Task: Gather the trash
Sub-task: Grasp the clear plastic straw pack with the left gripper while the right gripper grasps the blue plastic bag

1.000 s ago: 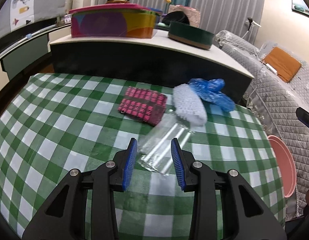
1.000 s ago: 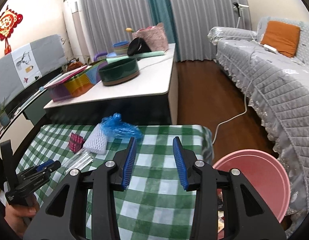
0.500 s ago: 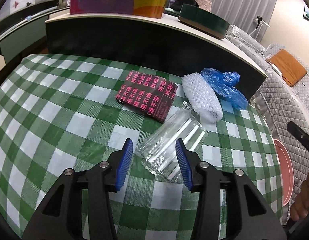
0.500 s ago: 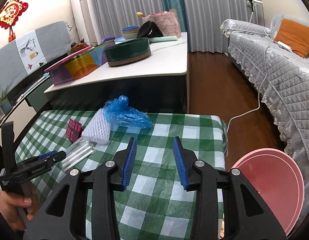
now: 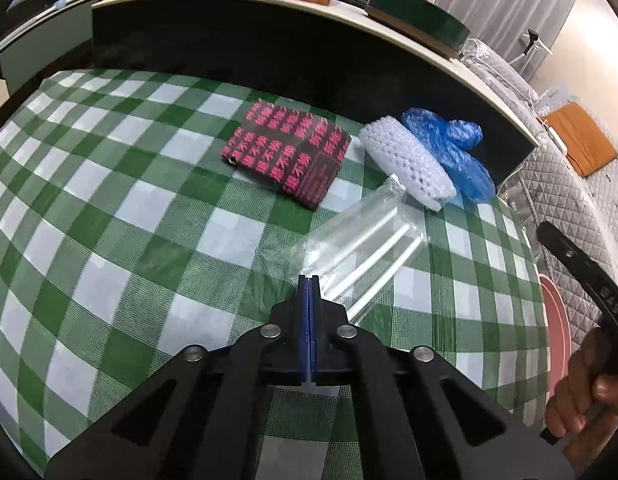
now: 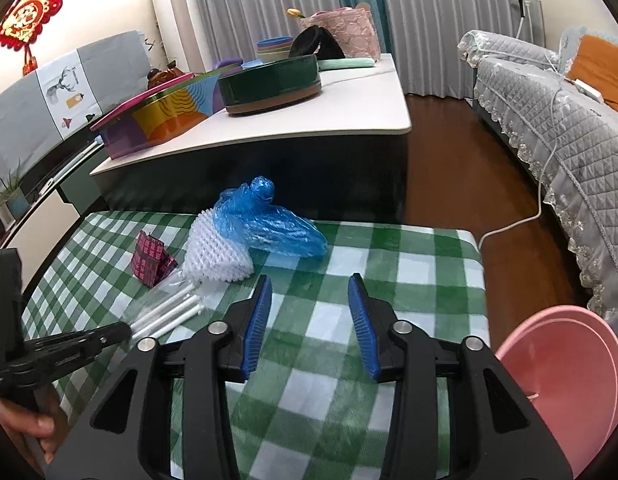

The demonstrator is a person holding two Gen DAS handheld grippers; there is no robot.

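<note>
A clear plastic bag (image 5: 361,248) with white sticks inside lies on the green checked tablecloth (image 5: 149,216). My left gripper (image 5: 309,280) is shut, its blue pads pinching the bag's near edge; the right wrist view shows its tip (image 6: 123,331) at the bag (image 6: 165,308). Behind the bag lie a black-and-pink packet (image 5: 287,156), a white foam net (image 5: 407,164) and a crumpled blue plastic bag (image 5: 449,152). My right gripper (image 6: 309,300) hovers over the cloth with its jaws opening and nothing between them; the blue bag (image 6: 265,220) is ahead of it.
A pink basin (image 6: 565,392) sits low beyond the table's right edge. A white-topped counter (image 6: 309,120) with tins and bowls rises behind the table. A grey quilted sofa (image 6: 569,120) stands to the right, and a white cable (image 6: 521,220) crosses the wood floor.
The left jaws, which straddled the clear bag's near end, have shut on its edge. The right gripper has come forward and lower over the table, and its jaws stand slightly wider.
</note>
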